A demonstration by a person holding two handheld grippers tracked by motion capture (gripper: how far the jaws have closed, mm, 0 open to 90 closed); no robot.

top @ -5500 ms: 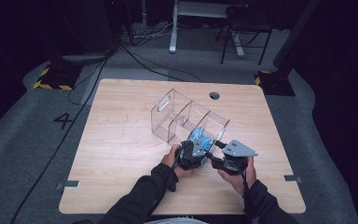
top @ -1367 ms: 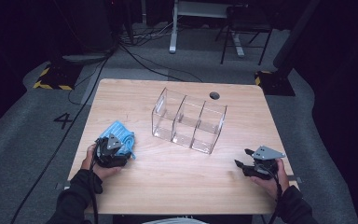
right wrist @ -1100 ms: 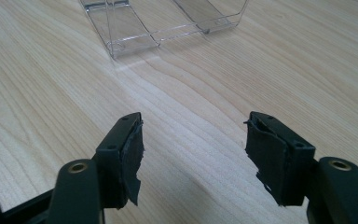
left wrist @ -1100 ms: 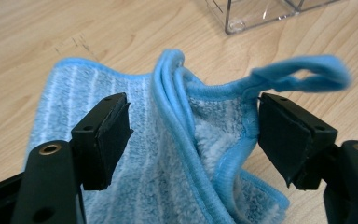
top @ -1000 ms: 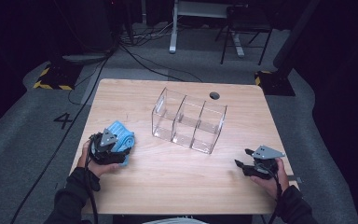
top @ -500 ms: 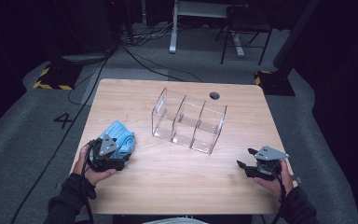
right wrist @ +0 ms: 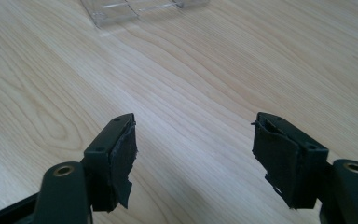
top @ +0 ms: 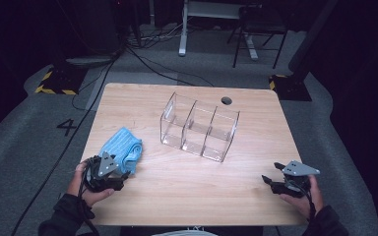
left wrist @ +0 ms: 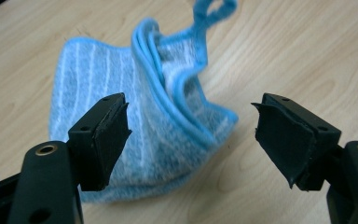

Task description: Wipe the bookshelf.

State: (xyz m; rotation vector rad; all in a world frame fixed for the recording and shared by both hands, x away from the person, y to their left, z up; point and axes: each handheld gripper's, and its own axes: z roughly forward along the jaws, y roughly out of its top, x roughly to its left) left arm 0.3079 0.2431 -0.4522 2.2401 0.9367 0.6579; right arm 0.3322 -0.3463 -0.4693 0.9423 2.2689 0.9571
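Though poised right at the blue cloth (left wrist: 102, 88), grips nothing with the left gripper (left wrist: 191, 135) — jaws spread wide, one over the striped face, the other over bare wood, neither pad pressing the fabric. Same emptiness at the right gripper (right wrist: 193, 144), near the table's right front corner: jaws just been opening, nothing between them but wood grain.

Just ahead of the left hand, at the near left of the table (top: 187, 196): cloth lying loose, folded over on itself, layered edges showing along the fold, resting on the wood and well apart from everything else.

Judged from that: laid down and let go, so the handling of the cloth looks finished, or close to it. Left to do, at most, drawing both hands off. Cannot tell whether any more folding or straightening is wanted, though the top layers sit a little ruffled.

As to heading — long axis running roughly from near edge to far edge, slanted a little. Hanging loop (left wrist: 214, 9) at the far end, pointing away from the left gripper; broad end nearest it.

Farther off, mid-table: clear three-bay organizer (top: 199, 127), upright, its compartments apparently empty, untouched by either gripper.
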